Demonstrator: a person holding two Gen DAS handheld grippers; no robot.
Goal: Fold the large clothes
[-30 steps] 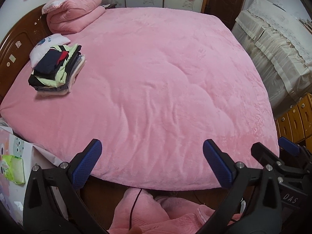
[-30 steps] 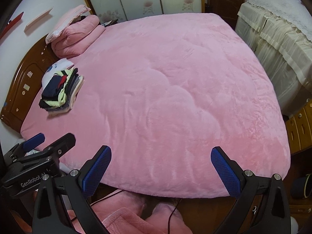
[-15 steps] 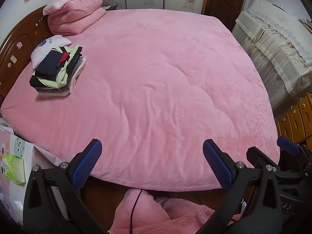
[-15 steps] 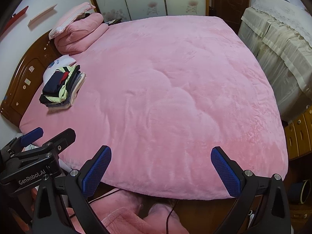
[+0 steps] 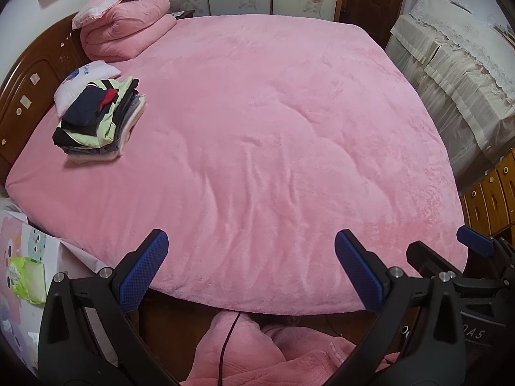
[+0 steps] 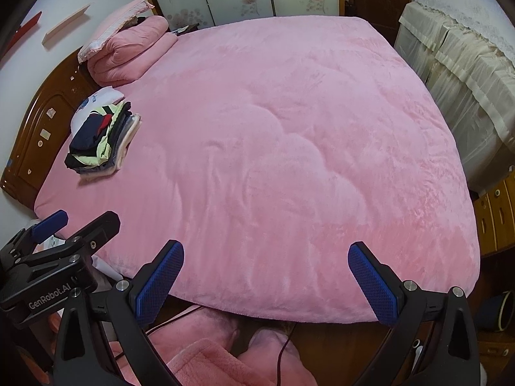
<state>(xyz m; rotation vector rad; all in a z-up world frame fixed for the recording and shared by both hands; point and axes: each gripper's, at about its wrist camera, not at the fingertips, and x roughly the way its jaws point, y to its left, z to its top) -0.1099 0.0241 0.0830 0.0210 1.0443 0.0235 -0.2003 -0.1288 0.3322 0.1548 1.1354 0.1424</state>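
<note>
Left wrist view, plush quilted pink bedspread (image 5: 257,135), left gripper (image 5: 251,270) and right gripper (image 6: 273,280) jaws released, empty.

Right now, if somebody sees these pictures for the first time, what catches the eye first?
The big pink blanket covering the whole bed. Then the stack of folded clothes near the headboard on the left, and a rolled pink quilt at the far corner. Both grippers, left and right, hang open at the near edge.

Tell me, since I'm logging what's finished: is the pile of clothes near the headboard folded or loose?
Folded. The pile of clothes sits in a neat layered stack with squared edges on the pink bedspread, partly over a white pillow.
</note>
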